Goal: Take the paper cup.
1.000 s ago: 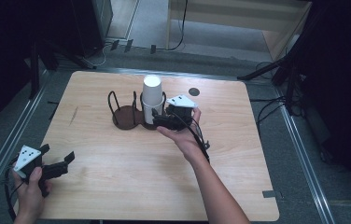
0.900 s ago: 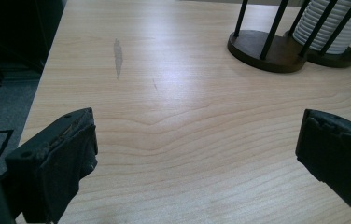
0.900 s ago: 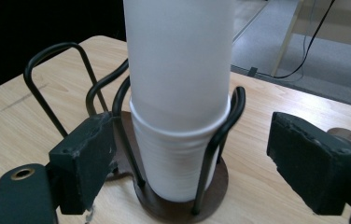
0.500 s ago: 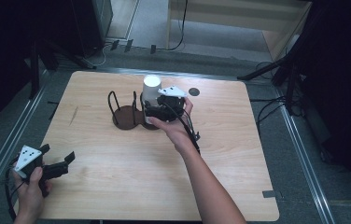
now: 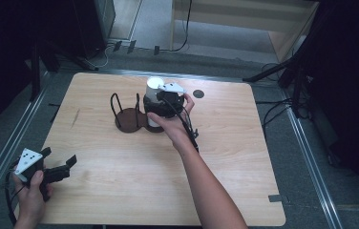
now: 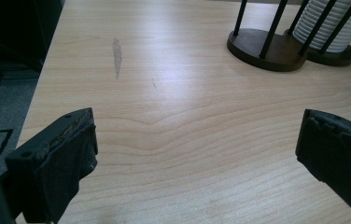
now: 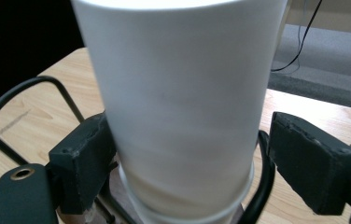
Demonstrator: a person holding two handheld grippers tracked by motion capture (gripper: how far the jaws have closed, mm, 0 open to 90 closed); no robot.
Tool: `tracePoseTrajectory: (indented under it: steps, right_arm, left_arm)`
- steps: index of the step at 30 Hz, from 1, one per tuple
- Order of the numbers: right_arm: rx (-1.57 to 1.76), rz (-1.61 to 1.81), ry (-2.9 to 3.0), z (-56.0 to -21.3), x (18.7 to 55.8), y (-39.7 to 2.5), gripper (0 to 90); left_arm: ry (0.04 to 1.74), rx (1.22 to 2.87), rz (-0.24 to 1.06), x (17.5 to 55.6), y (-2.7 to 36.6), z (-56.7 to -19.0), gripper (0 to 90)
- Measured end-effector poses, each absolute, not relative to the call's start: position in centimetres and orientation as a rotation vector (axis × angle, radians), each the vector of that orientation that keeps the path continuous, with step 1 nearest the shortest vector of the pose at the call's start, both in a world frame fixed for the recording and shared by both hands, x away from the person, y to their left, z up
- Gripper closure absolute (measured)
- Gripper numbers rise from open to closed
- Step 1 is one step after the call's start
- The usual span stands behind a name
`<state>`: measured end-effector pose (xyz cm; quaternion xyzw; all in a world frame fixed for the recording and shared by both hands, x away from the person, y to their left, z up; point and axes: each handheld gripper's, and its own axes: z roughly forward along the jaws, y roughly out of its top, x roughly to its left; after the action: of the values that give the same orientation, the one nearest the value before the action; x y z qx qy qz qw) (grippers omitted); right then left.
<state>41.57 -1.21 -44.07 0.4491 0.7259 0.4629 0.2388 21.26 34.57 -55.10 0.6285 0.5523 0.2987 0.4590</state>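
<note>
At upper centre of the high view, your right gripper (image 5: pixel 161 106) straddles the white cup stack (image 5: pixel 154 95) in the holder (image 5: pixel 131 119).
Jaws are open, left pad touching; close squarely on the top cup, then lift straight up.

The tabletop (image 5: pixel 120 176) is pale wood with a visible wavy grain and a smooth, faintly sheened finish, marked by one dull grey smear (image 6: pixel 116 56). The cup (image 7: pixel 183 107) between the jaws of my right gripper (image 7: pixel 183 163) looks like smooth matt white paper, and the holder (image 5: pixel 129 114) around it is thin black wire, apparently metal, on dark brown discs with a slight gloss. Both my grippers carry matt black pads (image 6: pixel 66 158) that look rubbery, rough and worn at the edges, on black plastic bodies.
</note>
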Motion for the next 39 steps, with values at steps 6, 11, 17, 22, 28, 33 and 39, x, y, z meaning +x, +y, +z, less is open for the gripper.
tracePoseTrajectory:
  steps: [6,11,17,22,28,33,39]
  right_arm:
    - [1.271,1.277,1.982,-44.2,42.3,-0.6,17.7]
    - [1.246,1.275,1.969,-44.3,42.2,-0.3,24.1]
    - [1.211,1.247,1.965,-43.8,42.0,-0.3,25.7]
    - [1.213,1.267,1.944,-43.2,42.0,-0.5,27.2]
    - [1.177,1.296,1.928,-42.0,41.7,-0.4,28.9]
    - [1.174,1.322,1.899,-40.6,41.5,-0.6,29.4]
    - [1.158,1.340,1.880,-39.2,41.2,-0.9,29.7]
  left_arm:
    - [1.358,1.548,0.732,21.3,34.6,-55.1,0.0]
    - [1.356,1.543,0.728,21.3,34.7,-55.1,0.0]
    - [1.357,1.545,0.725,21.3,34.7,-55.1,0.0]
    - [1.357,1.545,0.723,21.3,34.7,-55.1,0.0]
    - [1.357,1.545,0.725,21.3,34.7,-55.1,0.0]
    - [1.357,1.544,0.726,21.3,34.6,-55.1,0.0]
    - [1.359,1.539,0.723,21.3,34.7,-55.1,0.0]
